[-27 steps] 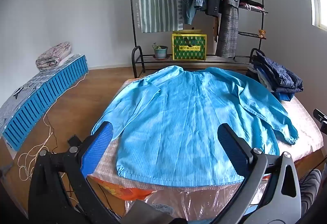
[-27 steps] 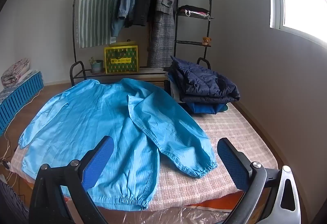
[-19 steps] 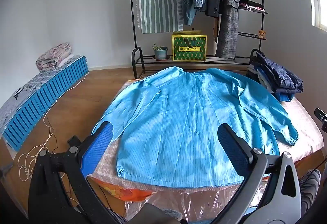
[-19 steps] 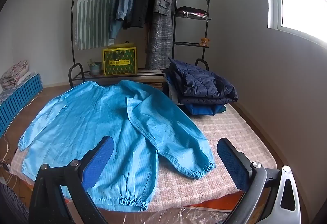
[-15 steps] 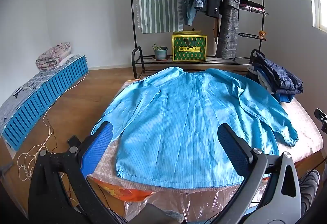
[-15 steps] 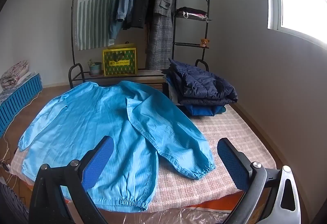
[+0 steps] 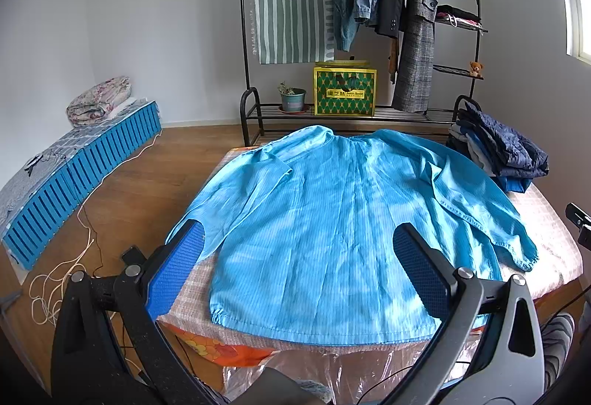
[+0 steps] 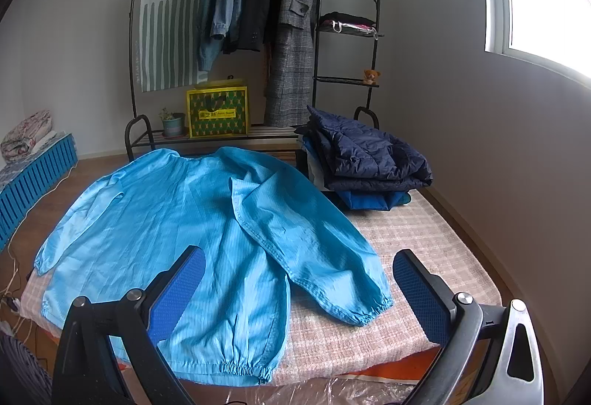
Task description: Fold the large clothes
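**Blue smock spread flat, both grippers held wide above its hem**

At far left, a blue slatted crate [image 7: 85, 168] lies on the wood floor with a rolled quilt [image 7: 98, 100] on top. The left gripper [image 7: 299, 270] hovers with jaws fully apart, nothing between them. Ahead, the blue smock [image 7: 332, 220] lies spread on the bed [image 8: 424, 239], sleeves out, hem nearest. The right gripper [image 8: 299, 275] is equally wide and empty, over the smock's right sleeve. Behind stands a clothes rack [image 8: 258, 17]; at right, a pile of folded jackets [image 8: 365, 154] rests on the bed's far corner.
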